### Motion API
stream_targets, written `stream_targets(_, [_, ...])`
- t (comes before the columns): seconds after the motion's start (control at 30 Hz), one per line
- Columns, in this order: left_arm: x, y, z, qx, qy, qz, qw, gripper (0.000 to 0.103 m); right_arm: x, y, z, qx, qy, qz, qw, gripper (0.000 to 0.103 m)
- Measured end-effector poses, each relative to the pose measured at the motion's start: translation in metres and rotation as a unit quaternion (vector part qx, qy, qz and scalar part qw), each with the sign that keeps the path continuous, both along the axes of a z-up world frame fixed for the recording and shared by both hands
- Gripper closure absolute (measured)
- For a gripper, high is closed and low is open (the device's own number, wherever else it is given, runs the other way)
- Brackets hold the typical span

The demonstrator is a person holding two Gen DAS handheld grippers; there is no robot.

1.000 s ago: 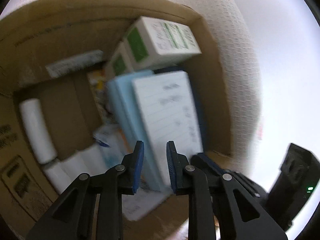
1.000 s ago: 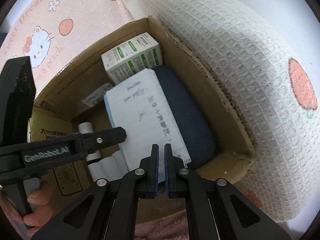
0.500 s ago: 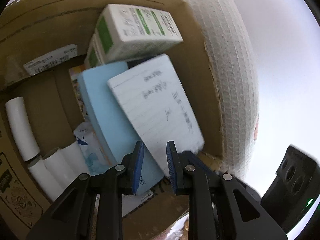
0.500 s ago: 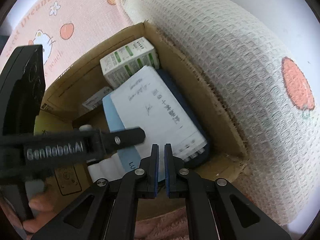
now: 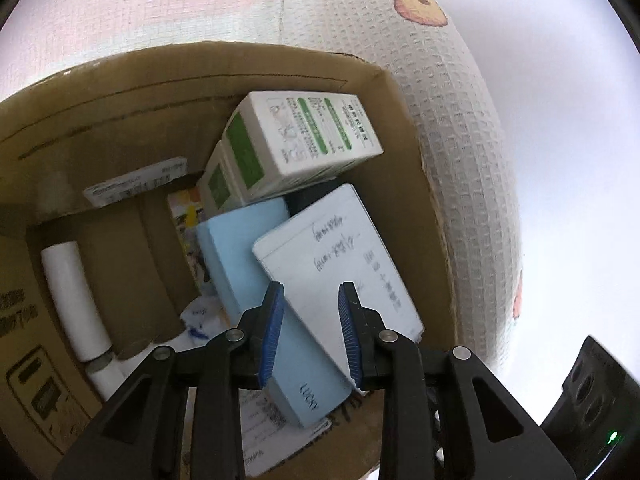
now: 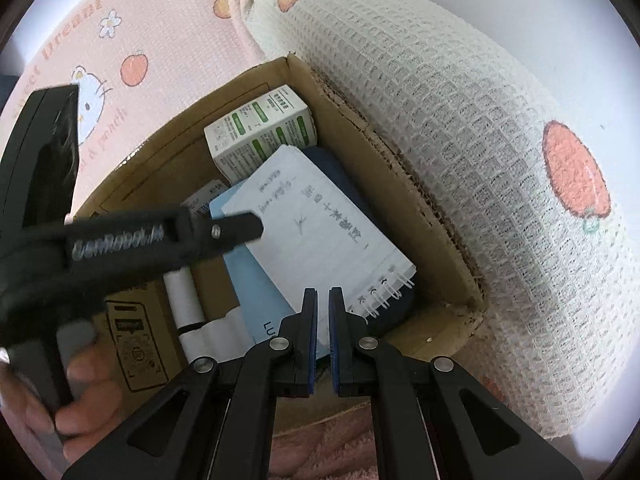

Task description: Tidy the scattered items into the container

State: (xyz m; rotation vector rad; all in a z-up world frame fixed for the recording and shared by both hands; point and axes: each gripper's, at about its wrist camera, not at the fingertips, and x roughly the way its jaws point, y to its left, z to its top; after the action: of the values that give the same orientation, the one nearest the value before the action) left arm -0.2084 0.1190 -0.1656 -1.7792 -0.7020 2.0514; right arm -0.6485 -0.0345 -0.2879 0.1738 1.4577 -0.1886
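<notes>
A cardboard box (image 5: 120, 120) (image 6: 420, 208) holds several items. A white spiral notepad (image 5: 340, 264) (image 6: 320, 232) lies tilted on a light blue box (image 5: 248, 272) (image 6: 256, 292). Two green-and-white cartons (image 5: 304, 140) (image 6: 260, 132) sit at the far end. White rolls (image 5: 74, 300) (image 6: 188, 300) lie along the left side. My left gripper (image 5: 310, 300) is open and empty, just above the notepad's near edge; it shows from the side in the right wrist view (image 6: 240, 232). My right gripper (image 6: 323, 300) is shut and empty above the box's near edge.
A white waffle-weave blanket (image 6: 460, 140) (image 5: 440, 100) with orange fruit prints lies against the box's right wall. A pink cartoon-print sheet (image 6: 140, 40) lies behind the box. A dark blue item (image 6: 340, 172) lies under the notepad.
The left gripper has pulled back and risen above the box. The notepad has slid and now rests tilted on the blue box. The right gripper stays shut.
</notes>
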Motion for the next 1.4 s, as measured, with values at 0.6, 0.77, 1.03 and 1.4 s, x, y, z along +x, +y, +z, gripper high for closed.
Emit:
stream_targets(0.6, [0.037,-0.064,0.054,-0.091,0.091,-0.042,0.9908,0.060,0.000,0.094,-0.015,-0.012,-0.022,0.032,0.999,0.101])
stream_targets(0.77, [0.051,-0.069,0.074,-0.109,0.120,-0.062,0.9848,0.054,0.010,0.104,-0.017,0.025,-0.018,0.040,0.999,0.101])
stream_targets(1.03, [0.063,-0.076,0.057,-0.211,0.210,-0.088,0.9505,0.054,0.015,0.141,-0.050,0.067,0.037,0.089,0.993,0.101])
stream_targets(1.4, [0.040,-0.129,0.042,-0.166,0.179,-0.050,0.9684,0.057,0.055,0.171,-0.150,0.215,0.125,0.003,0.969,0.101])
